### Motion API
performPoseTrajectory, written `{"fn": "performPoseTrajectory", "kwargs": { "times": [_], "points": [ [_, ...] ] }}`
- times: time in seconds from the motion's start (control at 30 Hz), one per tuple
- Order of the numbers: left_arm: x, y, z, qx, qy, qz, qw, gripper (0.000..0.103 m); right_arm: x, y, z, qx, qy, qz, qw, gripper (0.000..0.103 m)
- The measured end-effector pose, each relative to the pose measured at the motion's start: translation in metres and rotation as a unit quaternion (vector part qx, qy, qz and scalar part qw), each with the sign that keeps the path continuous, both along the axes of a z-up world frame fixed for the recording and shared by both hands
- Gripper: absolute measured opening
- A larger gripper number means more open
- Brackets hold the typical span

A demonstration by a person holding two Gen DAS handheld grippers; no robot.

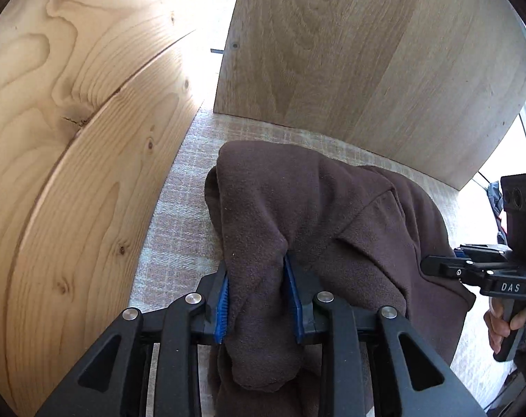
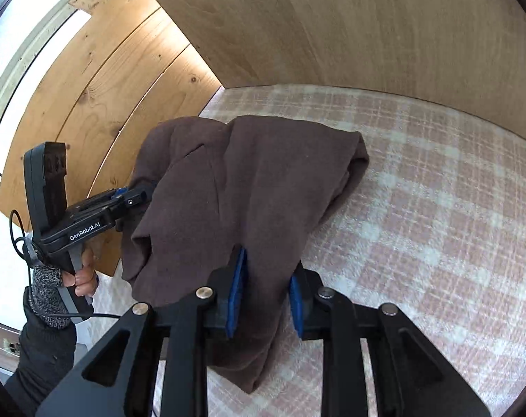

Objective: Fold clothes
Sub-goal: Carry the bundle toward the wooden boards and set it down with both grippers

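garment (image 1: pixel 297 208): brown fleece, bunched | left tongs (image 1: pixel 257 299), right tongs (image 2: pixel 266 299): both pinching it

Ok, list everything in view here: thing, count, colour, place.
Garment: one, dark brown fleece, bunched on the cover, pinched at two spots.
Checked cover: one, pink and white, under the garment.
Pine boards: several, pale, to the garment's left.
Wood panel: one, greyer, upright behind the cover.
Left tongs: one, black, blue pads, closed on a garment fold.
Right tongs: one, black, blue pads, closed on another fold.
Left hand: one, grey knit cuff, on its handle.
Right hand: one, on its handle.
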State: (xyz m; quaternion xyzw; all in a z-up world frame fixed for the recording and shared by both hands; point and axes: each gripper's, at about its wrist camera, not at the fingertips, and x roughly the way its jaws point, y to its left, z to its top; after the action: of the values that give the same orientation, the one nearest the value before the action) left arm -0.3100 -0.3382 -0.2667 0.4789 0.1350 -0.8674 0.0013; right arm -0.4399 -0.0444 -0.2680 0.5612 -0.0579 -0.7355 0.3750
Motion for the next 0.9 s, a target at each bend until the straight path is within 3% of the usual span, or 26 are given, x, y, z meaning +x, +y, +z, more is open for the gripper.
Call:
{"fn": "performPoseTrajectory", "kwargs": {
  "times": [0.07,0.17,0.3,0.4,0.43,0.47,0.5,0.57,0.63,0.7,0.8,0.9],
  "points": [
    [0.01,0.004,0.017,-0.022,0.011,-0.004,0.9997,0.025,0.007,0.014,0.013,0.001,0.015,-0.002,1.0,0.024],
    [0.023,0.016,0.045,-0.059,0.036,-0.021,0.9974,0.023,0.027,0.019,0.039,-0.001,0.077,0.01,0.997,0.024],
    [0.024,0.042,0.061,-0.063,0.069,-0.074,0.9929,0.024,0.051,-0.022,0.039,0.015,0.117,0.074,0.99,0.024],
    [0.004,0.051,0.028,-0.102,0.022,-0.089,0.9905,0.02,0.061,-0.045,0.001,0.063,0.117,0.091,0.987,0.025],
    [-0.002,0.05,0.01,-0.118,-0.004,-0.086,0.9893,0.019,0.068,-0.044,-0.008,0.066,0.139,0.097,0.983,0.025],
    [-0.005,0.048,-0.007,-0.124,-0.022,-0.085,0.9884,0.018,0.075,-0.041,-0.007,0.065,0.165,0.109,0.978,0.025],
    [-0.003,0.046,-0.015,-0.125,-0.012,-0.09,0.988,0.018,0.075,-0.04,-0.004,0.071,0.163,0.12,0.977,0.025],
    [0.001,0.043,-0.011,-0.118,-0.005,-0.093,0.9886,0.017,0.062,-0.031,0.01,0.052,0.122,0.114,0.985,0.024],
    [0.001,0.041,0.006,-0.118,0.001,-0.086,0.9893,0.016,0.049,-0.02,0.033,0.016,0.139,0.088,0.986,0.024],
    [-0.002,0.038,0.029,-0.117,0.034,-0.079,0.9895,0.016,0.031,-0.019,0.049,-0.003,0.158,0.055,0.986,0.023],
    [-0.02,0.032,0.05,-0.098,0.068,-0.063,0.9909,0.016,-0.003,-0.032,0.05,-0.015,0.152,0.013,0.988,0.017],
    [-0.046,0.029,0.033,-0.086,0.052,-0.061,0.9931,0.016,-0.03,-0.047,0.032,0.007,0.139,-0.01,0.99,0.017]
  ]
}}
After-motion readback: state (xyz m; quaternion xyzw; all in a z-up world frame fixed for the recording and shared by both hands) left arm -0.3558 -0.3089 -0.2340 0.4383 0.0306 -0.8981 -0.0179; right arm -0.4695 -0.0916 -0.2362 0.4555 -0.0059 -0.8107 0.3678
